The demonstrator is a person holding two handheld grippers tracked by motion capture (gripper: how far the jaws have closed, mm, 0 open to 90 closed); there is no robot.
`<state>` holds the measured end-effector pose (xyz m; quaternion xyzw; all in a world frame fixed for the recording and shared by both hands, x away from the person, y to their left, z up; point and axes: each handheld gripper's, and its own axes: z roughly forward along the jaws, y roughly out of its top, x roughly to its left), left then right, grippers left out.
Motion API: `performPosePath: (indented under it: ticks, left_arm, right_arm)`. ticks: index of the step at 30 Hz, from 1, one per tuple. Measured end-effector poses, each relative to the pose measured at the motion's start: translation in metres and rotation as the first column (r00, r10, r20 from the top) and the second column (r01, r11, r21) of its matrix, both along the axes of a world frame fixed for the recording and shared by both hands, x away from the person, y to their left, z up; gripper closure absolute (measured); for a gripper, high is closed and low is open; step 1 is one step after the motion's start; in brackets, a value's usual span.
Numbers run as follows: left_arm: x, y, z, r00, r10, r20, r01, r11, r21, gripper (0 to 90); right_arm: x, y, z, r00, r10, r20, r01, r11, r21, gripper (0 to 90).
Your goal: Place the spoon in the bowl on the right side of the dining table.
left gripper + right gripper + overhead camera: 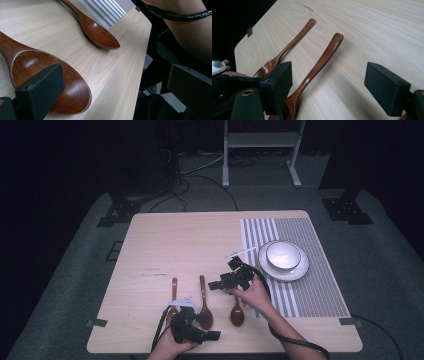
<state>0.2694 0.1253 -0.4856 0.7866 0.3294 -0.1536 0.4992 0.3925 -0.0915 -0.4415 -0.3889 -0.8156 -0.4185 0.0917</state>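
My left gripper (212, 335) hangs open beside the middle spoon (204, 306). My right gripper (214, 285), jaws wide, hovers over the table (165, 240).

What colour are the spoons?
Glossy reddish-brown wood; the left gripper view shows the spoons best.

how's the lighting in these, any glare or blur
High view: table lit, surroundings nearly black. Left gripper view: soft glare on the near spoon's bowl, close jaw slightly blurred. Right gripper view: sharp wood grain, middle spoon casts a soft shadow.
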Motion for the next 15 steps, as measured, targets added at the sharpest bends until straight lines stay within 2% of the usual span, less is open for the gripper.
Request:
performPosePath:
  ticks: [15]
  left_arm:
    - [0.001,0.001,0.0,1.0,-0.002,-0.001,0.002,1.0,-0.002,0.0]
  right_arm:
    - [0.012,0.028,-0.012,0.9997,0.002,-0.025,-0.003,0.999,-0.045,22.8]
